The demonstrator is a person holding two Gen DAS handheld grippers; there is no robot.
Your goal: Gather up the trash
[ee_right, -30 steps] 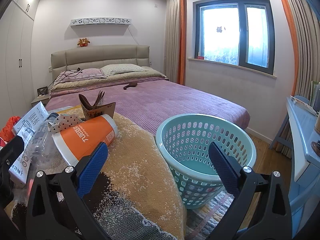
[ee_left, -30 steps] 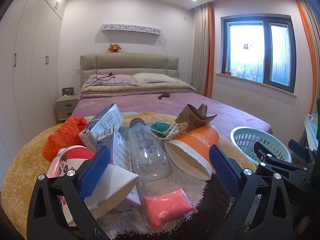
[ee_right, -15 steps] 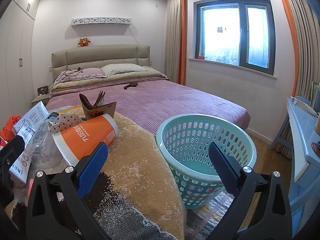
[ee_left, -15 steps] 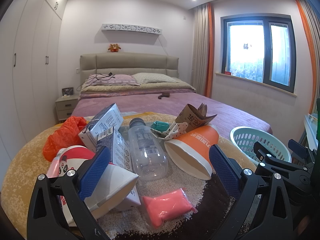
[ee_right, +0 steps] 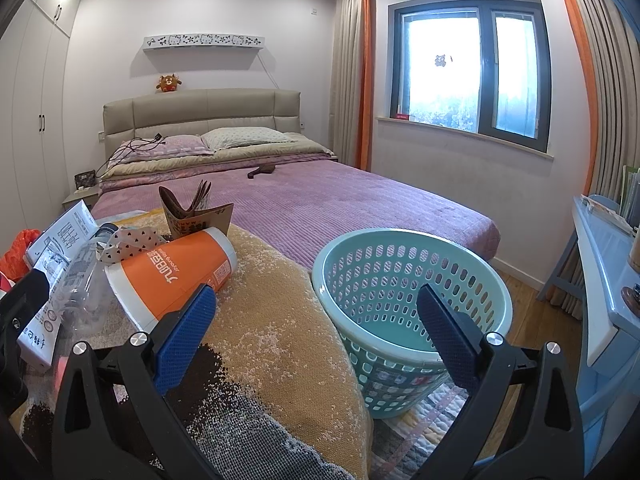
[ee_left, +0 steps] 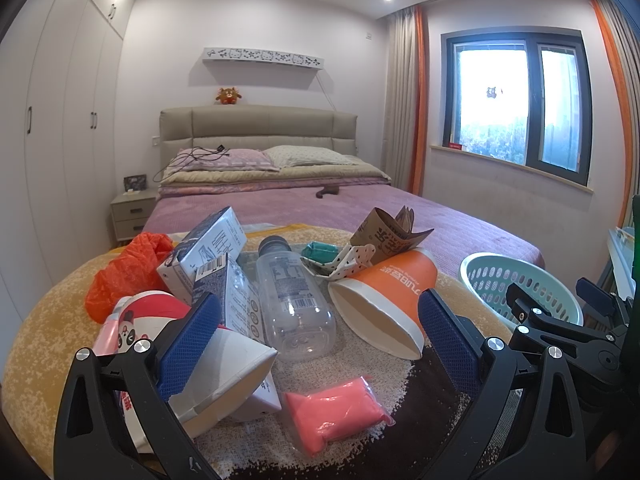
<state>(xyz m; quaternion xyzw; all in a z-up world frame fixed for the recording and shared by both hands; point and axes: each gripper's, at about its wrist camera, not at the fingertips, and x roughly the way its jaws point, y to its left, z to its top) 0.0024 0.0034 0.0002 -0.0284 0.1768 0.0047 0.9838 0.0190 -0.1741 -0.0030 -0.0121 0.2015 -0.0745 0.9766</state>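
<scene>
Between spread left tongs [ee_left: 316, 332]: clear bottle [ee_left: 294, 304], pink packet [ee_left: 338, 412].

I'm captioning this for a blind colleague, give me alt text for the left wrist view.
The open left gripper faces trash piled on a round mat: clear bottle, orange cup, cartons, pink packet. Basket at right, bed behind.

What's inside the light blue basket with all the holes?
The round teal plastic basket looks empty: its bare bottom shows. The right gripper's blue finger pad hides a bit of the near side.
</scene>
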